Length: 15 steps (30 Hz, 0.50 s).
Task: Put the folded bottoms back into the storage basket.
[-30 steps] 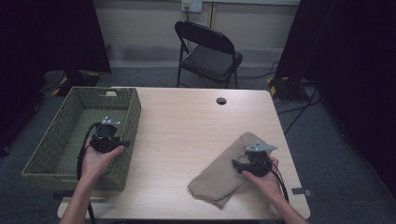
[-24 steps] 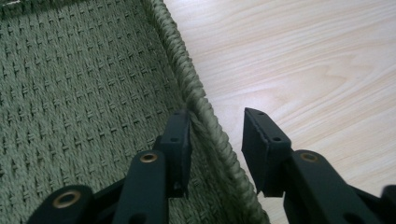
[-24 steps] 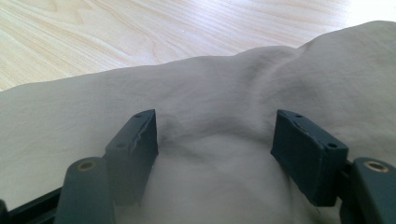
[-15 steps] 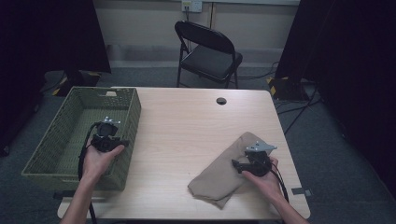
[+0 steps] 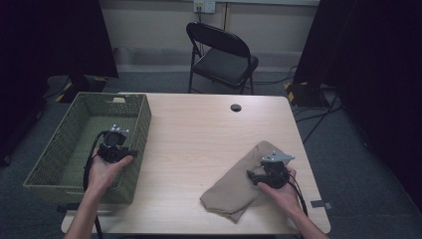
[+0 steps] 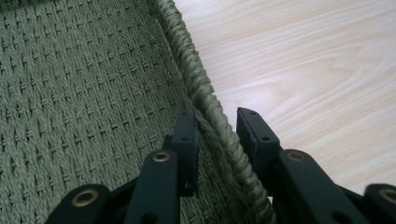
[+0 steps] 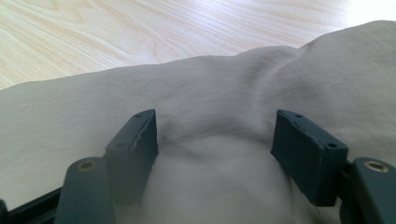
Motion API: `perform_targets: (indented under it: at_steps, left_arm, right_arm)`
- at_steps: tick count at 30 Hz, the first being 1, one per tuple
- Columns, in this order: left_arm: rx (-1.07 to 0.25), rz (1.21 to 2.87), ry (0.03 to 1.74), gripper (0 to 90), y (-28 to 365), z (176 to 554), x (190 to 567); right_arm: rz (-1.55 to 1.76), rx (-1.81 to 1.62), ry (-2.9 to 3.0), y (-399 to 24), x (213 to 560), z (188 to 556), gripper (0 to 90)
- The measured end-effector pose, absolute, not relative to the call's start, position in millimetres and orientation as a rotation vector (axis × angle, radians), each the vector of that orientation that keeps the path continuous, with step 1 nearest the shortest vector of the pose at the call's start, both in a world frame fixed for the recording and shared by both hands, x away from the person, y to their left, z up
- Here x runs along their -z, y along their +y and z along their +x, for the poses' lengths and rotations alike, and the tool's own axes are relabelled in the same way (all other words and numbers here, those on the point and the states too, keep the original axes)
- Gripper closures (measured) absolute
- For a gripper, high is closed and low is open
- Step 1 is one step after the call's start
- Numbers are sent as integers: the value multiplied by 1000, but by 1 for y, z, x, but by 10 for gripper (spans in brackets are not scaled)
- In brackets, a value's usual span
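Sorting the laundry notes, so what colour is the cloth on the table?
The cloth is plain beige, clearest in the right gripper view.

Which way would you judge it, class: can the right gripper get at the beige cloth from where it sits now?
Probably yes. The right gripper already sits on the beige cloth, its jaws standing apart with a bulge of fabric between them, and nothing lies in the way. Whether the pads press the fabric cannot be told.

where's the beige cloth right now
In the high view the beige cloth lies crumpled near the table's front right corner, under the right gripper, far from the green basket.
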<state>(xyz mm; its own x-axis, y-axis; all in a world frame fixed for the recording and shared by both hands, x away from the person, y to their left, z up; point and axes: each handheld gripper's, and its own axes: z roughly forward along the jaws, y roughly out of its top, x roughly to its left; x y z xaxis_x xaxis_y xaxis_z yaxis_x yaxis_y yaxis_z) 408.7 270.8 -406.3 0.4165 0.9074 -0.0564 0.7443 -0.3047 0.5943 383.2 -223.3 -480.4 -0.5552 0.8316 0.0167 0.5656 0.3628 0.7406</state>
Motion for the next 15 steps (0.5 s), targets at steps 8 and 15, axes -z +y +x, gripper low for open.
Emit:
perform_targets:
  at_steps: [8,15]
  left_arm:
    - [-379,2138,1377,702,263,410,406]
    - [-369,2155,1341,701,259,408,407]
  right_arm:
    - [1218,-1019,2271,-224,481,383,304]
    - [1218,-1017,2271,-223,481,383,303]
